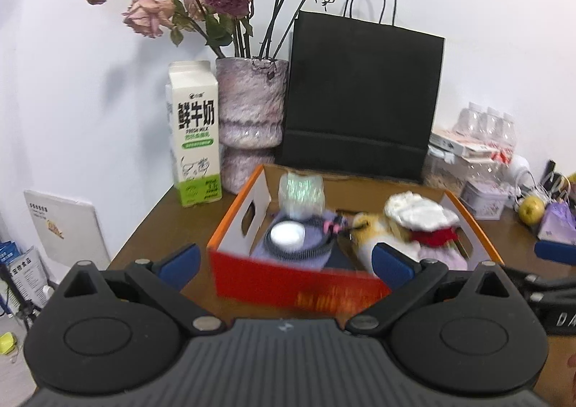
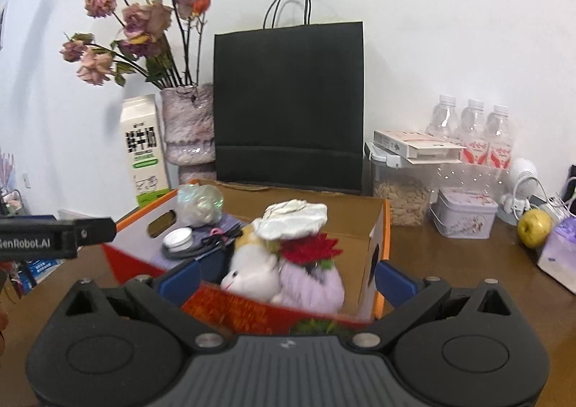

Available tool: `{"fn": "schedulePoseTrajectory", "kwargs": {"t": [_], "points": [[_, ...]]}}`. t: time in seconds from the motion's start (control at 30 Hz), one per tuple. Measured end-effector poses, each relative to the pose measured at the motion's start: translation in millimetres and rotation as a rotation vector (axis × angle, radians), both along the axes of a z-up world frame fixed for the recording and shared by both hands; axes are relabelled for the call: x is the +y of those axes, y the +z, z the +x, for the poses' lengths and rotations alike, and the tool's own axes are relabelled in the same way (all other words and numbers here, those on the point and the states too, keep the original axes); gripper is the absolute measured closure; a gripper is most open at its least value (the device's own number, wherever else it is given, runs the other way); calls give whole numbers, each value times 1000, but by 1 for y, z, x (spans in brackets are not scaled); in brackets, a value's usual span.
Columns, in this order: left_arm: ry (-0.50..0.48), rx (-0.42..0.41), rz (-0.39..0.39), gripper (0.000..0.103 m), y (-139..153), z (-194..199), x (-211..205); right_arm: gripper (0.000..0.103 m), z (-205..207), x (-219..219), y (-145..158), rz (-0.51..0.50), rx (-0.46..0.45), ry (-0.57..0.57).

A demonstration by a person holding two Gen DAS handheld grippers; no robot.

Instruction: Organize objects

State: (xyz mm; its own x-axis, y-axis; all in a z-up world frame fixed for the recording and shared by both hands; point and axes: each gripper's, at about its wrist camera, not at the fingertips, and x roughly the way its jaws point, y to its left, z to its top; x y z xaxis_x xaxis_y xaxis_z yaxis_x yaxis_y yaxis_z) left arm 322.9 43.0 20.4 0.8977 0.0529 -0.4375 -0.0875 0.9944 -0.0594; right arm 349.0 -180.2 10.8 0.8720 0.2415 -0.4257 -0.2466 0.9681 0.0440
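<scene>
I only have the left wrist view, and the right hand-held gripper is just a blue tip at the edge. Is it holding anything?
Observer: No. In the right wrist view the right hand-held gripper is open, fingers apart at the orange box's near wall, gripping nothing.
Operator: My own finger hides the plush toy's lower half. Where does it sit?
Observer: The plush toy's lilac body lies in the box's near right corner, by the near wall.
</scene>
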Motion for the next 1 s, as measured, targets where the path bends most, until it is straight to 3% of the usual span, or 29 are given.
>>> {"fn": "schedulePoseTrajectory", "kwargs": {"t": [0.5,0.77,1.0], "points": [[-34,47,43,0,-4,-123,-8,0,-129,-3,4,9,13,5],[-36,74,30,0,-9,-165,-11,0,-175,-8,7,16,0,-1],[-37,76,25,0,-9,-179,-9,0,-192,-6,12,7,-10,5]]}}
